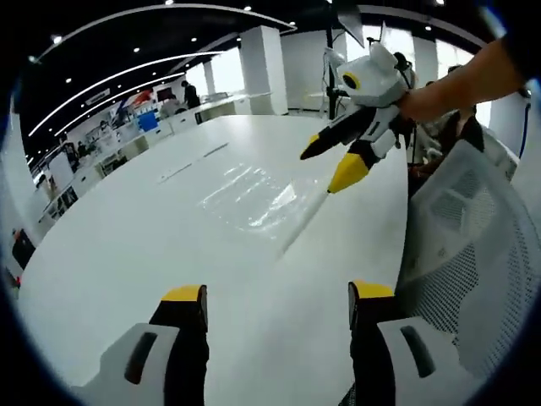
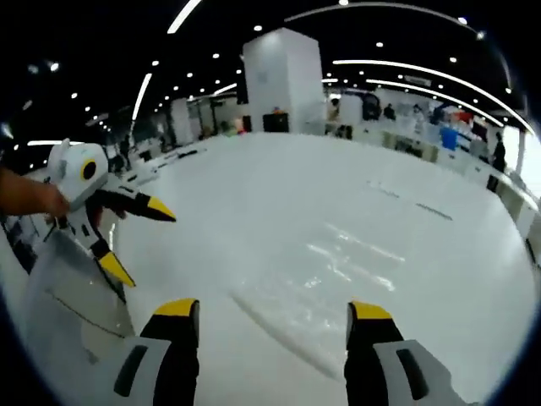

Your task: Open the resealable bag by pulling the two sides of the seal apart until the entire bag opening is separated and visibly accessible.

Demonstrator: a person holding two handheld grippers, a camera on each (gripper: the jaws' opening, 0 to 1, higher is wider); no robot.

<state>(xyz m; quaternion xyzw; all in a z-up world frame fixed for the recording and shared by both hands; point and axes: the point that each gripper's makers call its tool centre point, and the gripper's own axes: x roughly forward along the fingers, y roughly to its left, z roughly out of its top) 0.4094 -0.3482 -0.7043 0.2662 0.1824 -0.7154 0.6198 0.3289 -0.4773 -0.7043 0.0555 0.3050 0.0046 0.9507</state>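
One clear resealable bag (image 1: 254, 196) lies flat, centre frame, on our white table (image 1: 127, 254); contents unclear. We hold left gripper (image 1: 277, 306) and right gripper (image 2: 275, 321) spread, pinching nothing.

Two gripper cameras face each other low across a white tabletop (image 1: 127, 254), sharing the flat clear plastic bag (image 1: 249, 199) between them.

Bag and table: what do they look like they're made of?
Bag: thin clear plastic film, glossy. The table shows through it, and creases catch light streaks.
Table: smooth white top, semi-gloss, probably laminate or painted board. It shows soft ceiling-light sheen and no grain. The core cannot be told.
Both the left claw and the right claw are open, off the bag.
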